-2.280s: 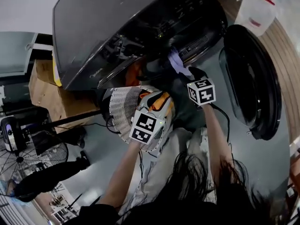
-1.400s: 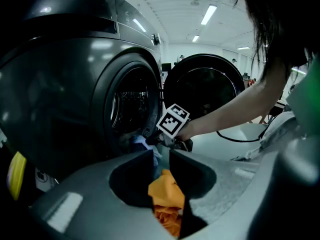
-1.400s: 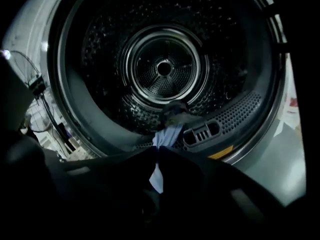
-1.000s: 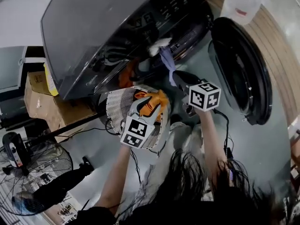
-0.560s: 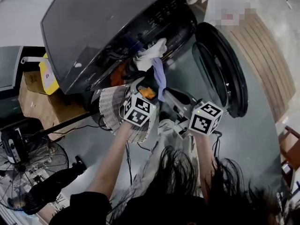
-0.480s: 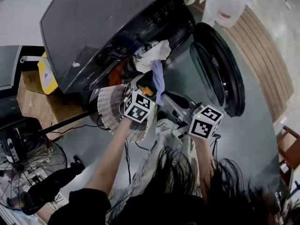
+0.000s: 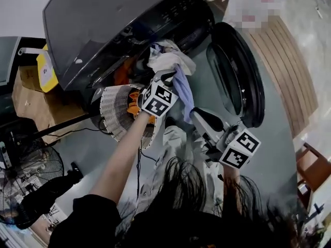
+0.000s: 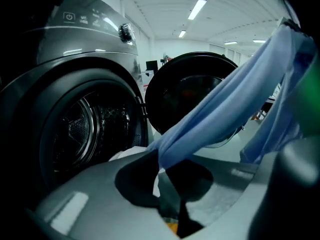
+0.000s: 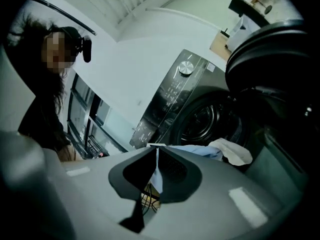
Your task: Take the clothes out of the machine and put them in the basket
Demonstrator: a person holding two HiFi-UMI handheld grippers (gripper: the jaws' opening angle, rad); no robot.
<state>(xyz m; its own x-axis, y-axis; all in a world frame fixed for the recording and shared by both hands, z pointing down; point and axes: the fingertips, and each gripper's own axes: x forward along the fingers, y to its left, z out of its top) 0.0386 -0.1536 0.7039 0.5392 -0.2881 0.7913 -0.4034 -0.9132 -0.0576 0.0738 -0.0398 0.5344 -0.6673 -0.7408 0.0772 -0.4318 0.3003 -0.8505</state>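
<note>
A light blue garment (image 7: 182,89) and a white cloth (image 7: 170,60) hang just outside the dark washing machine's (image 7: 114,25) opening. My left gripper (image 7: 168,79) is under the white cloth. Its jaws are shut on the blue garment (image 8: 225,104), which runs taut up to the right. My right gripper (image 7: 195,113) is lower right, pulled back from the machine and shut on the garment's other end (image 9: 192,150). The white mesh basket (image 7: 110,115) stands left of the left gripper with orange clothing (image 7: 133,106) in it.
The round machine door (image 7: 235,71) stands swung open on the right. The drum (image 8: 80,134) looks dark. A cardboard box (image 7: 31,99) and a floor fan (image 7: 26,172) sit to the left, and a cable (image 7: 67,130) crosses the floor. Wooden flooring (image 7: 295,71) lies at the right.
The right gripper drew back from the machine opening toward the lower right, pulling the blue garment out. The left gripper left the basket and came up to the clothes. The white cloth emerged.
</note>
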